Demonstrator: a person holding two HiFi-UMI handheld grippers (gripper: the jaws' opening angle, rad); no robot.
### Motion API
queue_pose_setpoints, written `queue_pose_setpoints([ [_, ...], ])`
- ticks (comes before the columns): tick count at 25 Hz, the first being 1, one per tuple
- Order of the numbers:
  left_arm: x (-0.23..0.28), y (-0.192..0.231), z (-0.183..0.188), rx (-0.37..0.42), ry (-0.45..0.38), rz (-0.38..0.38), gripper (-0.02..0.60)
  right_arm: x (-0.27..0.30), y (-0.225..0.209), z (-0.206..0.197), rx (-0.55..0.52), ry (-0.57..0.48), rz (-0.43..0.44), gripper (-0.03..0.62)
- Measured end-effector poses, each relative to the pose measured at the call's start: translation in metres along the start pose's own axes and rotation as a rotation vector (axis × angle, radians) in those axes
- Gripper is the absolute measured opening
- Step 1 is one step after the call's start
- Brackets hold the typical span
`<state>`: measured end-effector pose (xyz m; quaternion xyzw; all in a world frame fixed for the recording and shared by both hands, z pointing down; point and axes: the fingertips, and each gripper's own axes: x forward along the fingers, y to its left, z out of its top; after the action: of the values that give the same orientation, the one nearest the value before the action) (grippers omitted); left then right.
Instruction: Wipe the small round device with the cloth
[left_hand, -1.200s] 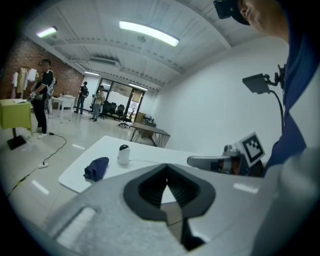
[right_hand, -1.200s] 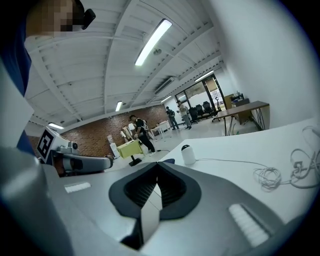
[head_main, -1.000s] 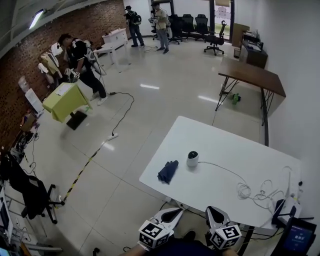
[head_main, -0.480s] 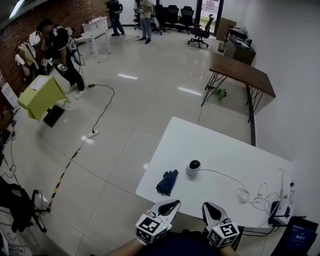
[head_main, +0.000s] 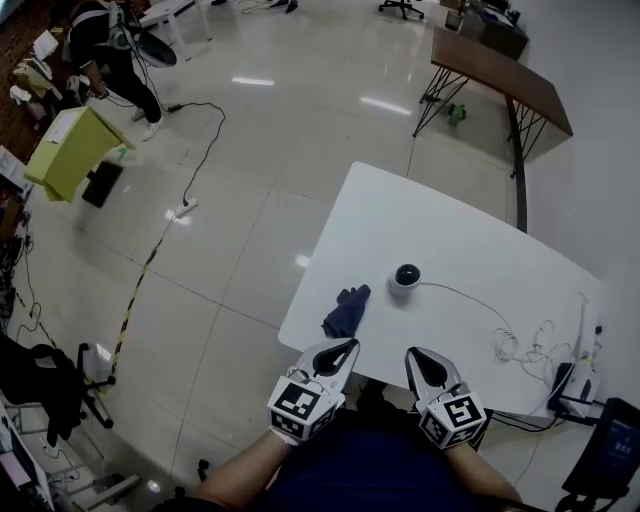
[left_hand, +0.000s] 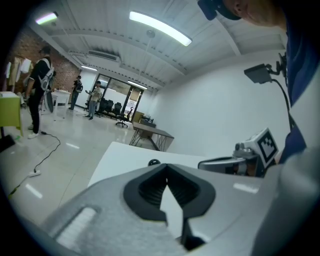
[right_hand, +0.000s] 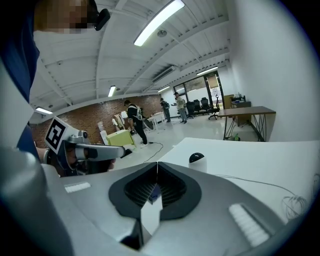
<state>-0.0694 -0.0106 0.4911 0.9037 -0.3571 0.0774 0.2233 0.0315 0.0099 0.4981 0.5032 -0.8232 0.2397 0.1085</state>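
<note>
The left gripper (head_main: 342, 352) and right gripper (head_main: 416, 358) are both closed and empty, low in the frame at the desk (head_main: 450, 235) edge. The cloth (head_main: 345, 311) lies mid-frame, with the small round device (head_main: 406, 277) near it on the right. The next step is best done by opening one gripper and pinching the cloth's bunched middle.

Closed right tongs (right_hand: 157, 166), round device (right_hand: 196, 158) beyond

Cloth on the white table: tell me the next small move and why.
Probably open the left gripper and ease it forward onto the cloth. Both it and the right gripper are shut on nothing, near the closest edge of the table. The cloth lies untouched just ahead of the left one, beside the small round device.
</note>
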Motion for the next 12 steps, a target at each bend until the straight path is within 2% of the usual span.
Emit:
queue_pose_setpoints([
  [6, 0.012, 0.039, -0.014, -0.009, 0.015, 0.159, 0.003, 0.036, -0.004, -0.009, -0.088, 0.025, 0.094, 0.012],
  [11, 0.034, 0.064, -0.043, 0.004, 0.094, 0.205, 0.003, 0.068, -0.007, -0.029, -0.123, 0.1, 0.146, 0.012],
  [12, 0.041, 0.065, -0.049, -0.007, 0.121, 0.198, 0.028, 0.073, -0.008, -0.034, -0.115, 0.119, 0.154, 0.012],
])
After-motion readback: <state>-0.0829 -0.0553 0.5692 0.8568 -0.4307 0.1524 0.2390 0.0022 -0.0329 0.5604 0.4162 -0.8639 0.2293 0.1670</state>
